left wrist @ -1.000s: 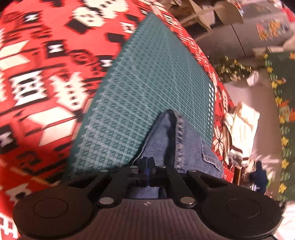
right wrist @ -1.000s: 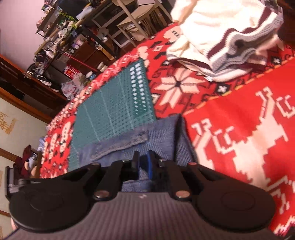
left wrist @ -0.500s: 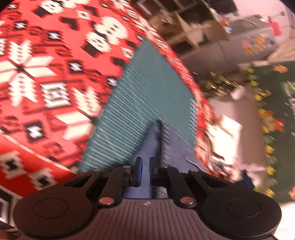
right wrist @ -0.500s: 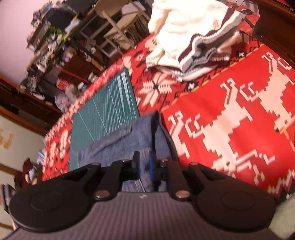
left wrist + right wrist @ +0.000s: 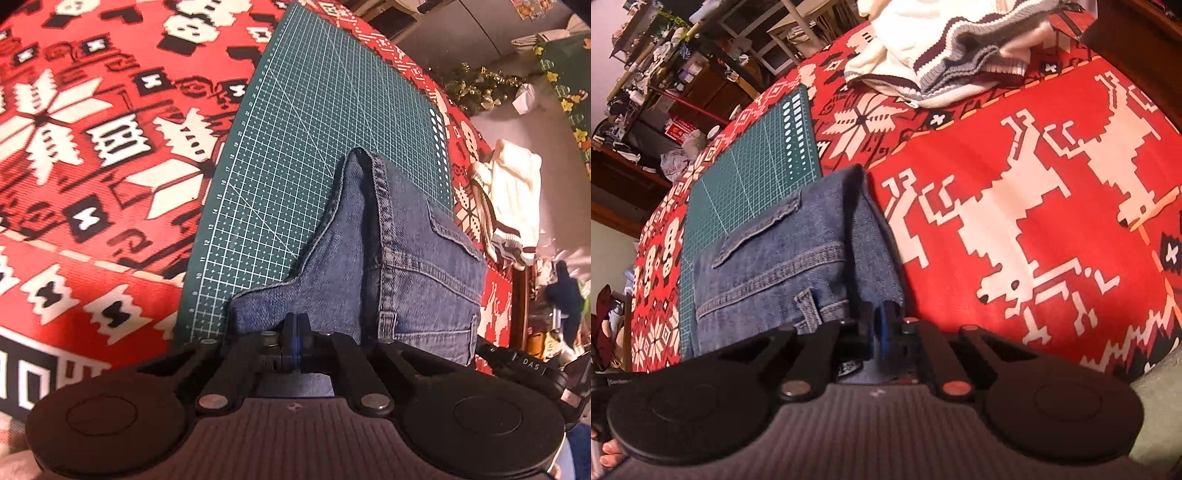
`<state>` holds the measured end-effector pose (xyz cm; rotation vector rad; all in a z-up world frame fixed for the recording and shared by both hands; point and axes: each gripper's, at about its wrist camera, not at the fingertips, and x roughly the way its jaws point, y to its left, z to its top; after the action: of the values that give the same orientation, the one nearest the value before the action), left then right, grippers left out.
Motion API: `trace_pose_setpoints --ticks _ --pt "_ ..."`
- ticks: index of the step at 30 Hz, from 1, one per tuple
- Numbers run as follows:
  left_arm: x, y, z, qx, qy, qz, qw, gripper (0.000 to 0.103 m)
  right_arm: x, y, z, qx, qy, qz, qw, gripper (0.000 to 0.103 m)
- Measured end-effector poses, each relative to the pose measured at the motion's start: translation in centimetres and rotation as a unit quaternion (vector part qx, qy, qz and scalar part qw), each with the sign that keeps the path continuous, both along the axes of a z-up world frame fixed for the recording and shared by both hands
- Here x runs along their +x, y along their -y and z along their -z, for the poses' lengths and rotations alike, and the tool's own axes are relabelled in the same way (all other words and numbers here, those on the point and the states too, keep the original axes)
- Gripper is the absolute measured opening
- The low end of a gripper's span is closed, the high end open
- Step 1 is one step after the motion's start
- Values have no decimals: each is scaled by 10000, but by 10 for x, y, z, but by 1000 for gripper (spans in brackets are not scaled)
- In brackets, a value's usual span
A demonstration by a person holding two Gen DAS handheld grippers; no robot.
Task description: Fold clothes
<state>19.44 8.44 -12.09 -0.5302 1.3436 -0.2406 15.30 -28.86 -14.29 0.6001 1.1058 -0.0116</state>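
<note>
Red patterned cloth (image 5: 92, 155) covers your work surface, with white snowflake and reindeer motifs. On it lies a green cutting mat (image 5: 314, 122), gridded in white.

Jeans (image 5: 406, 258): blue denim, folded, resting partly on the mat's near end and partly on the cloth to its right; a pocket flap and belt loop show on top.

Your left gripper (image 5: 294, 325): jaws pressed together on the near left edge of the jeans.

Your right gripper (image 5: 878, 325): jaws nearly together, pinching the near right edge of the jeans (image 5: 783, 258) by the waistband.

Sweater (image 5: 953, 40): cream knit with dark stripes, heaped on the cloth at the far right, well apart from the jeans.

Cluttered shelves (image 5: 653, 70) stand beyond the far left edge.
</note>
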Motion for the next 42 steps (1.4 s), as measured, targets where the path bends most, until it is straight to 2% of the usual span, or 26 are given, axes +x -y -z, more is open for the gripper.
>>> trace_pose_setpoints --ticks 2,5,7,8,11,16,20,23,28,33,36,37,40,42 --pt "-6 -3 -2 147 54 -11 9999 3 -4 -1 -3 -9 27 -15 10000 2" --pt "-13 -2 -9 731 166 -37 9972 3 -11 1 -8 21 58 15 10000 2" --pt "-17 -2 -14 965 294 -58 9949 3 -16 3 -13 14 120 73 9999 5" --pt "-18 -4 -16 922 361 -81 9951 3 -19 4 -16 11 183 98 9998 10" --pt "-20 -9 -21 712 569 -197 9956 3 -24 7 -29 38 465 132 9988 10" --pt "-17 -21 -23 -248 1007 -494 9934 3 -17 10 -39 230 949 238 9949 10" --pt "0 -5 -27 -717 1354 -462 9871 3 0 10 -38 519 1169 368 9911 9" --pt "17 10 -26 -1056 1454 -371 9830 3 12 9 -34 707 1257 423 9886 9" --pt "49 38 -19 -1576 1479 -149 9763 3 36 0 -30 598 1320 332 9889 9" --pt "70 60 0 -1442 1244 17 9817 3 62 -8 -11 489 1054 276 9928 9" --pt "77 66 13 -1110 1065 65 9881 3 72 -11 7 275 701 283 9968 0" --pt "78 66 18 -1042 993 43 9896 3 74 -12 12 218 616 281 9975 0" --pt "77 60 25 -1166 861 -82 9894 3 72 -14 17 183 657 238 9974 0" --pt "76 59 23 -1125 910 -50 9895 3 71 -14 17 176 665 235 9974 0"
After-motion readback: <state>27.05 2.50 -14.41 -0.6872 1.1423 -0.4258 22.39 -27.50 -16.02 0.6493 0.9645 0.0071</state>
